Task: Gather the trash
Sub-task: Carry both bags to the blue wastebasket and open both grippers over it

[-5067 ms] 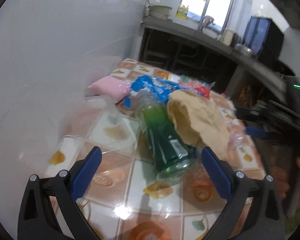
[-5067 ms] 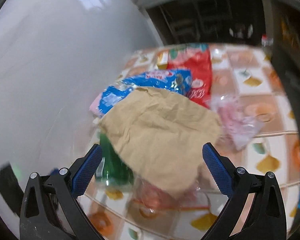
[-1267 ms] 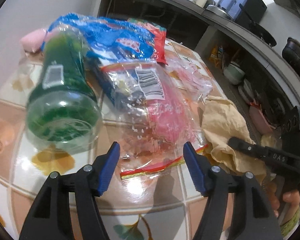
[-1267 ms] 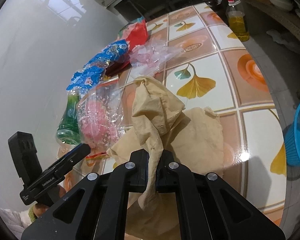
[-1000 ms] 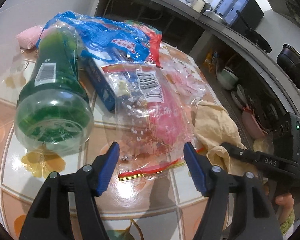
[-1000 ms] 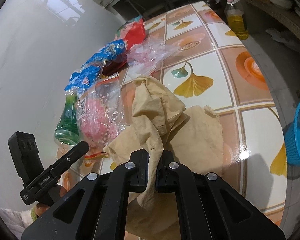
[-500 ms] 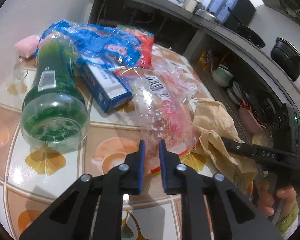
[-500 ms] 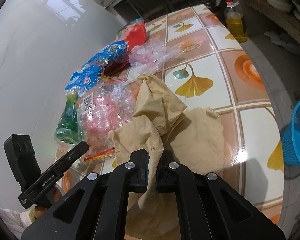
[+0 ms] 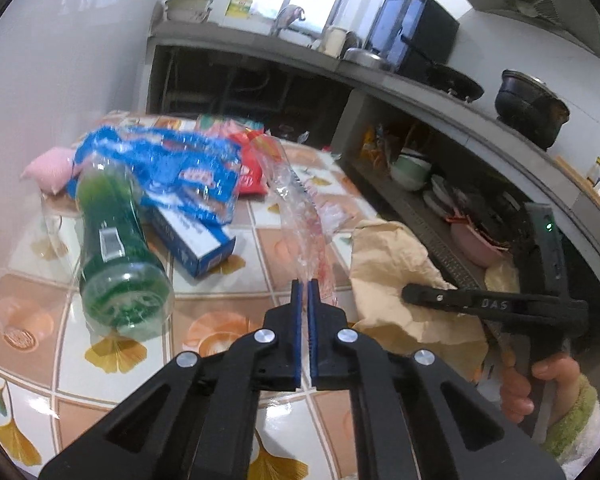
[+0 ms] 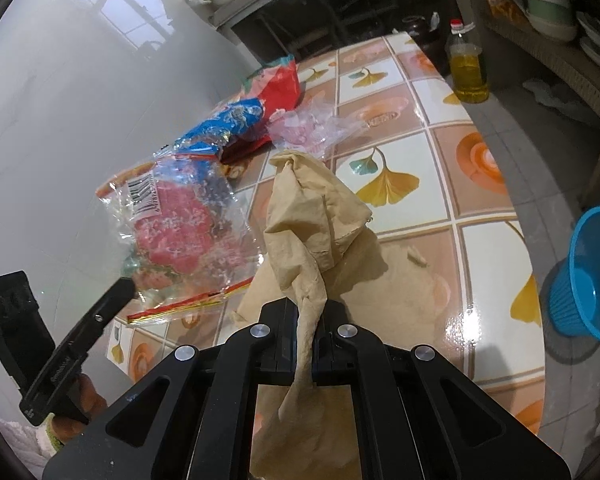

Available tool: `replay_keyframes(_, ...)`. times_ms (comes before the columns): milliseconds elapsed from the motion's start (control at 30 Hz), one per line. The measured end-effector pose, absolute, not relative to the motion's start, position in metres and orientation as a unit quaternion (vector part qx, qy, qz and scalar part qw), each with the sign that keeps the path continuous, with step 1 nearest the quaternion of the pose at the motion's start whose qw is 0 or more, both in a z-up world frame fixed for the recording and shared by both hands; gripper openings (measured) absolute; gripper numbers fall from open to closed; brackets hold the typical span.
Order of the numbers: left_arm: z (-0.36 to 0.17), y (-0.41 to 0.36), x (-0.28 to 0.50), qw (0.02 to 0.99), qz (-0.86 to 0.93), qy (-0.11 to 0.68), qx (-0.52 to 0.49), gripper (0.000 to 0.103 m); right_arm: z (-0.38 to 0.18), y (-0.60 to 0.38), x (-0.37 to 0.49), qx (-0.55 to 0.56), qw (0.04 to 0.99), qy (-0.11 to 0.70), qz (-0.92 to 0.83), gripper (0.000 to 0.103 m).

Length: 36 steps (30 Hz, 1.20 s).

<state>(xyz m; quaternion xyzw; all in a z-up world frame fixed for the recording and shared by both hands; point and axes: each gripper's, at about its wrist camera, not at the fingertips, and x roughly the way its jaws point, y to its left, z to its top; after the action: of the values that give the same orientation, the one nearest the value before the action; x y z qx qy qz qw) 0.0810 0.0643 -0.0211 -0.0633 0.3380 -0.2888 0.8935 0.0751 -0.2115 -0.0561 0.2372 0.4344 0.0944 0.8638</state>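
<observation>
My left gripper (image 9: pixel 304 286) is shut on the edge of a clear plastic zip bag (image 9: pixel 300 216) with pink print, which hangs lifted and stretched above the tiled table (image 9: pixel 204 320). The same clear bag (image 10: pixel 180 224) shows in the right wrist view, raised off the tiles, with the left gripper's black finger (image 10: pixel 116 296) at its lower corner. My right gripper (image 10: pixel 306 312) is shut on a crumpled brown paper bag (image 10: pixel 308 216), pulled up into a peak. That brown paper bag (image 9: pixel 392 264) lies to the right in the left wrist view.
A green bottle (image 9: pixel 116 248) lies on its side at the left, beside a blue box (image 9: pixel 192 240), a blue wrapper (image 9: pixel 172 164), a red packet (image 10: pixel 276 84) and a pink pouch (image 9: pixel 50 168). A blue basket (image 10: pixel 584 276) stands on the floor past the table's right edge; an oil bottle (image 10: pixel 466 68) stands behind.
My left gripper closed on the clear zip bag's edge and lifted it off the table, uncovering the blue box. The right gripper kept its hold on the brown paper and rose slightly.
</observation>
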Motion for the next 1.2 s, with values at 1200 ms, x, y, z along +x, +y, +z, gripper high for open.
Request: replay_keyframes(1200,0.0,-0.267,0.042,0.736,-0.572,0.327,0.156,0.002,-0.068,-0.413,-0.067,0.364,0.865,0.313,-0.146,0.003)
